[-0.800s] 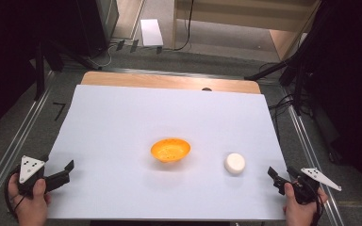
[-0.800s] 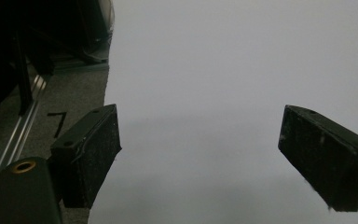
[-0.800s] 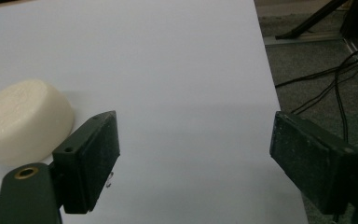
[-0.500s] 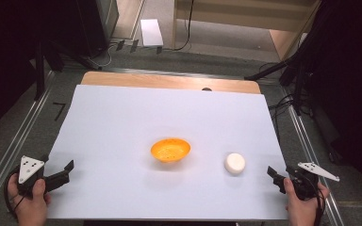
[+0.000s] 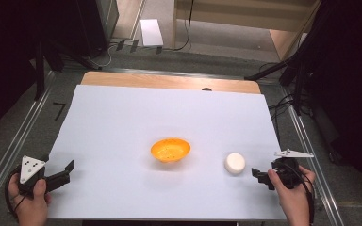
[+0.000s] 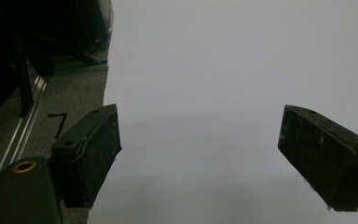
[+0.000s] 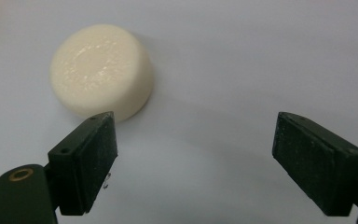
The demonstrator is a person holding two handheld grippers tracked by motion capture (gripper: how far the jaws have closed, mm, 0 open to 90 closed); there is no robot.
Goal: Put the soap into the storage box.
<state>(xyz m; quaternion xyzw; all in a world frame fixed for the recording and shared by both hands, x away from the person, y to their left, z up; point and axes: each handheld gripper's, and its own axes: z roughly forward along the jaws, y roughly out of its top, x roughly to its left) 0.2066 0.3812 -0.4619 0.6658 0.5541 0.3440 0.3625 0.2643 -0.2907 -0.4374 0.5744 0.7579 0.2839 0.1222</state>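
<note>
The right gripper [image 7: 193, 158], fingers wide, should swing left to center the white puck [image 7: 101, 71] before closing.

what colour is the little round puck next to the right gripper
Cream-white: the small round puck shows best in the right gripper view.

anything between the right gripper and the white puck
Nothing: bare white sheet separates the right gripper from the white puck, seen in the high view.
</note>
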